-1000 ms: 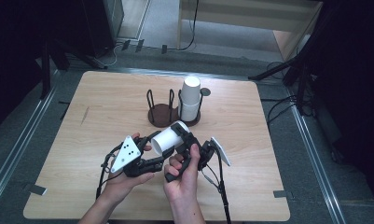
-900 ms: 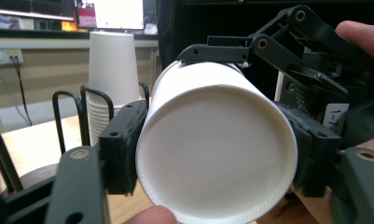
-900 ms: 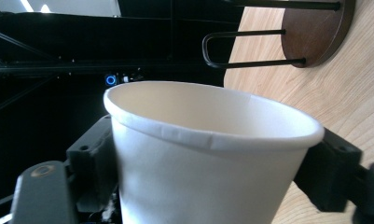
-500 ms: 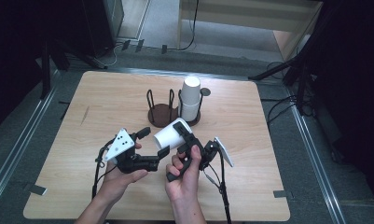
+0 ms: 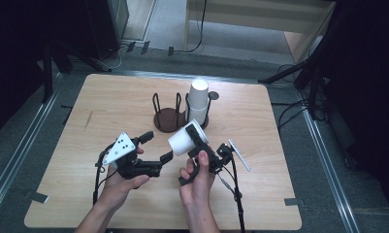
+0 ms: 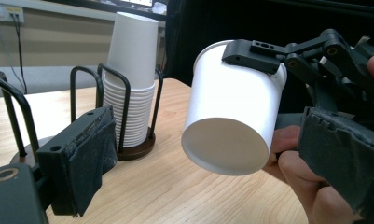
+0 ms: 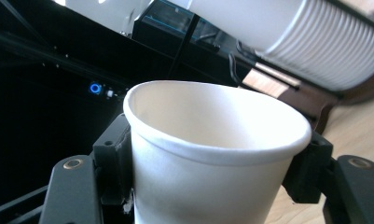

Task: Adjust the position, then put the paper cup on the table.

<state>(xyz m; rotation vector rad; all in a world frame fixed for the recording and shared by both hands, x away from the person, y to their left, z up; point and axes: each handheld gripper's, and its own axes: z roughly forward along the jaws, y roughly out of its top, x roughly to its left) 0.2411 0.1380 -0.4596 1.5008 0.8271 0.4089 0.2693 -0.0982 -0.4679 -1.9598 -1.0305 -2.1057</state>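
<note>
Looking from high view: right gripper (image 5: pixel 198 141) clamps paper cup (image 5: pixel 185 141) near its rim, tilted, just in front of cup stack (image 5: pixel 198 101) in wire holder (image 5: pixel 169 119)
Left gripper view: left gripper (image 6: pixel 212 163) jaws spread, cup between them untouched
Right gripper view: jaws pinch both cup (image 7: pixel 208 154) walls

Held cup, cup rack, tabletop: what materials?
Cup: likely paper, matte white, rolled rim. Rack: looks like dark bent metal wire on a round brown base, maybe wood. Tabletop: light wood or wood-look laminate, visible grain.
</note>
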